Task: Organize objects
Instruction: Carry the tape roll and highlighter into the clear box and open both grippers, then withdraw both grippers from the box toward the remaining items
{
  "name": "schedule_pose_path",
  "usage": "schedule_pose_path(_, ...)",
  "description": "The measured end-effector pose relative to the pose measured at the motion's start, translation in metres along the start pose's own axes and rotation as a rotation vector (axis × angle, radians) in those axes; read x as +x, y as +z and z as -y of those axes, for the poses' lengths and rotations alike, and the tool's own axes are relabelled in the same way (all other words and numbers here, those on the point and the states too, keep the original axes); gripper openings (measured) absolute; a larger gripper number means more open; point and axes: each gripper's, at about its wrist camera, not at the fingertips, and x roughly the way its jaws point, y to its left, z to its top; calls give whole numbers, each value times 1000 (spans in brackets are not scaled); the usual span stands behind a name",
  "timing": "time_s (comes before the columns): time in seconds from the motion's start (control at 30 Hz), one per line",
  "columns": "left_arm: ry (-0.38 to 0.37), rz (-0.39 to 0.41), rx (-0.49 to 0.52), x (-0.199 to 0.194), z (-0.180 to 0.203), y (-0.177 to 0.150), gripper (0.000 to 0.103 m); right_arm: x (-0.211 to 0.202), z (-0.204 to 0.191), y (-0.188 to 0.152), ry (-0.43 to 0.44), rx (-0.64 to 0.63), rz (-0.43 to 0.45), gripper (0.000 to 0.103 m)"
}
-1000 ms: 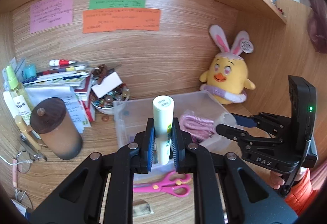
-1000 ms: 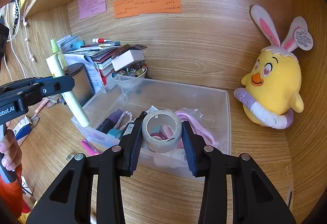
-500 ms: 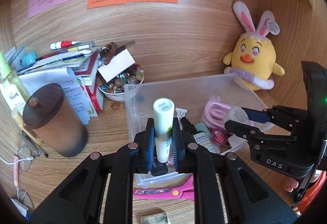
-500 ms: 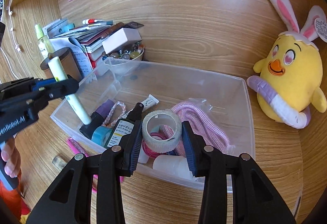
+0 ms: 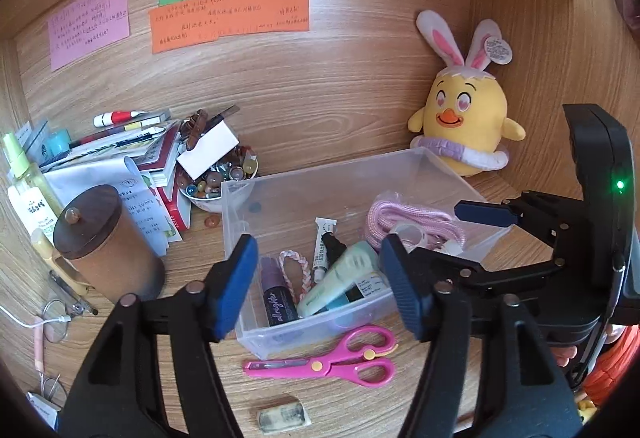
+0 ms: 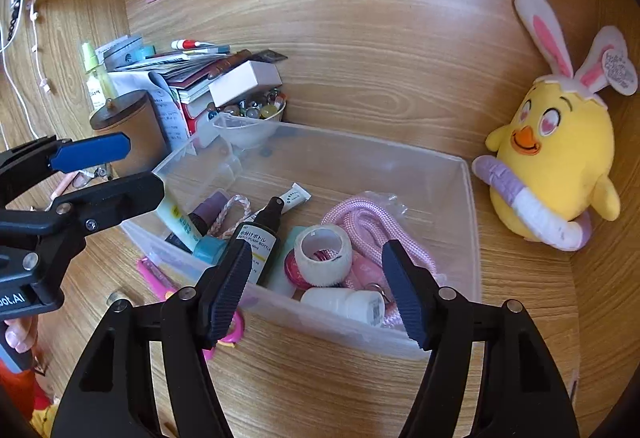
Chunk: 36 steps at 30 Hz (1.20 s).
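Note:
A clear plastic bin stands on the wooden desk. My left gripper is open and empty over the bin's near left corner. A pale green tube lies inside just beyond it, also in the right wrist view. My right gripper is open and empty over the bin's near wall. A white tape roll rests inside, between its fingers but apart from them. A pink rope, a black pump bottle and a purple bottle also lie inside.
Pink scissors and a small eraser lie in front of the bin. A brown lidded jar, a stack of papers and a bowl of beads stand left. A yellow plush chick sits right.
Both grippers have opened. The left let the pale green tube fall into the bin. The right let the tape roll drop into the bin.

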Motion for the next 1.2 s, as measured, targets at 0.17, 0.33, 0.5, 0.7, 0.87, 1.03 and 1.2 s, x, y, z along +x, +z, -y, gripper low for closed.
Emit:
schedule_pose_path(0.17,-3,15,-25,-18,-5,-5,88,-26,-1,-11,20,-7,33,75)
schedule_pose_path(0.33,8,9,-40,-31,-12,-18,99,-50,-2,-27,48,-9,51,76)
schedule_pose_path(0.5,42,-47,-53,-32,-23,-40,100,-63,-12,-52,61,-37,23,76)
schedule_pose_path(0.7,85,-158,-110,-19,-40,-74,100,-61,-33,-92,105,-91,-41,77)
schedule_pose_path(0.87,106,-210,-150,-15,-53,-95,100,-46,-43,-118,158,-93,-120,76)
schedule_pose_path(1.03,88,-260,-176,-11,-57,-109,100,-39,-40,-127,203,-69,-153,71)
schedule_pose_path(1.2,56,-267,-186,-9,-55,-113,100,-35,-37,-129,229,-46,-166,61)
